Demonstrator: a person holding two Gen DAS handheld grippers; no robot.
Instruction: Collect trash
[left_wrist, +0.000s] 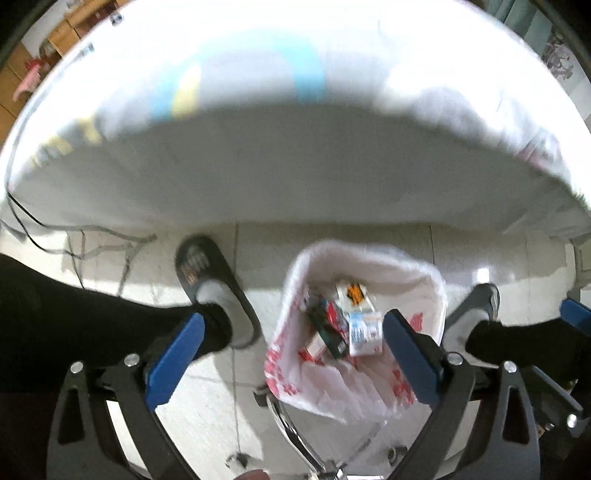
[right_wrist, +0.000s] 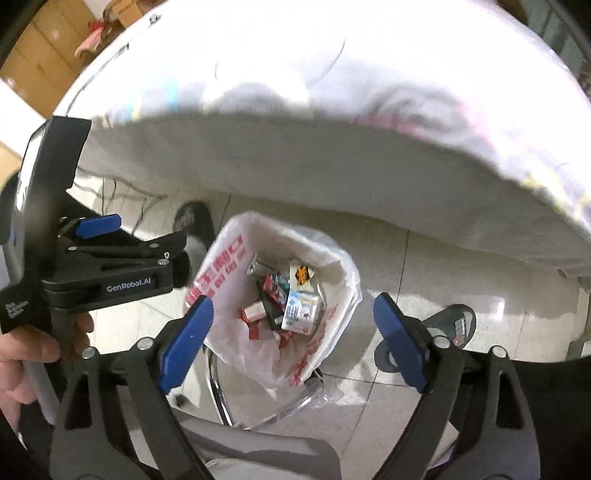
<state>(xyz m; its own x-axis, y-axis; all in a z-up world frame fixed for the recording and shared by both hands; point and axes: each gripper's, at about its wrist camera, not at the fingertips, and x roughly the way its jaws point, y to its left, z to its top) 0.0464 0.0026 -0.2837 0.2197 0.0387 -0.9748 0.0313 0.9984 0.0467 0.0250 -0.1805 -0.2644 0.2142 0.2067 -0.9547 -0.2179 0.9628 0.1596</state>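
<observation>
A trash bin lined with a white bag with red print (left_wrist: 321, 384) (right_wrist: 221, 273) stands on the tiled floor below both grippers. Inside lie several cartons and wrappers (left_wrist: 343, 325) (right_wrist: 291, 299), among them a white and blue carton (right_wrist: 301, 312). My left gripper (left_wrist: 291, 354) is open and empty, held above the bin. My right gripper (right_wrist: 295, 339) is open and empty, also above the bin. The left gripper's body shows in the right wrist view (right_wrist: 110, 273), at the left.
A table under a white cloth (left_wrist: 280, 170) (right_wrist: 332, 155) overhangs the far side. The person's feet in slippers (left_wrist: 210, 284) (right_wrist: 450, 325) flank the bin. Cables (left_wrist: 92, 251) lie on the floor at left. A chrome chair frame (right_wrist: 221, 398) sits under the bin.
</observation>
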